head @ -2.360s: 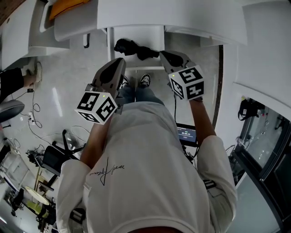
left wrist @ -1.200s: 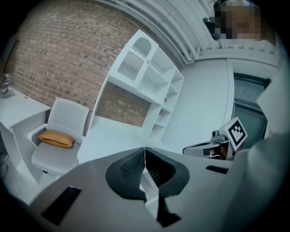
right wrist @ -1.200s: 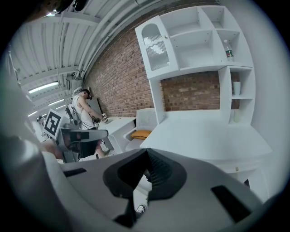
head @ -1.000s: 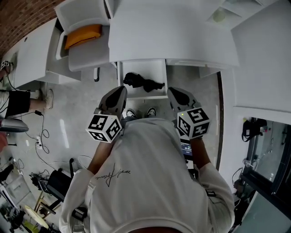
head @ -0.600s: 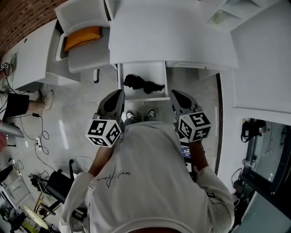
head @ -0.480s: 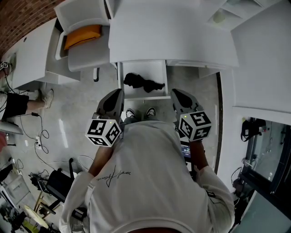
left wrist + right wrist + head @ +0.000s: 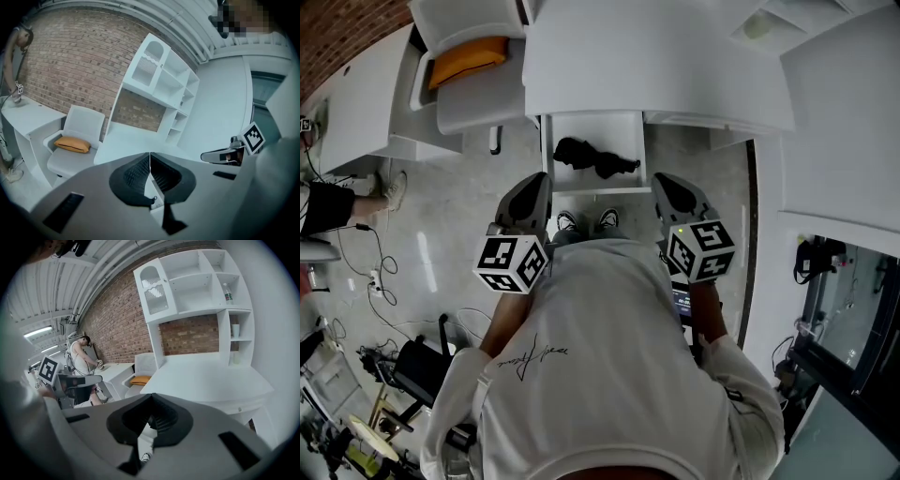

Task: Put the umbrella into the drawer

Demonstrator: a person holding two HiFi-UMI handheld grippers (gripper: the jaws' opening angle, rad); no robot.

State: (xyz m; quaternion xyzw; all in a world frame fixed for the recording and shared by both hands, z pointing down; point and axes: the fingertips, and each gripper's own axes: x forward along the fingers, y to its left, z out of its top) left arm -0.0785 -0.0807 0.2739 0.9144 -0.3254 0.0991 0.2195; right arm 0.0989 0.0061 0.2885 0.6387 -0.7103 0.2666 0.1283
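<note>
Left hand-held gripper and right hand-held gripper are closed, empty; at twelve o'clock, the umbrella could snag when the drawer shuts.

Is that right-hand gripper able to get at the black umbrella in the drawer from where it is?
Probably yes. The drawer stands open, the umbrella lies uncovered in it, and nothing sits between it and the right gripper, though its jaws are shut.
</note>
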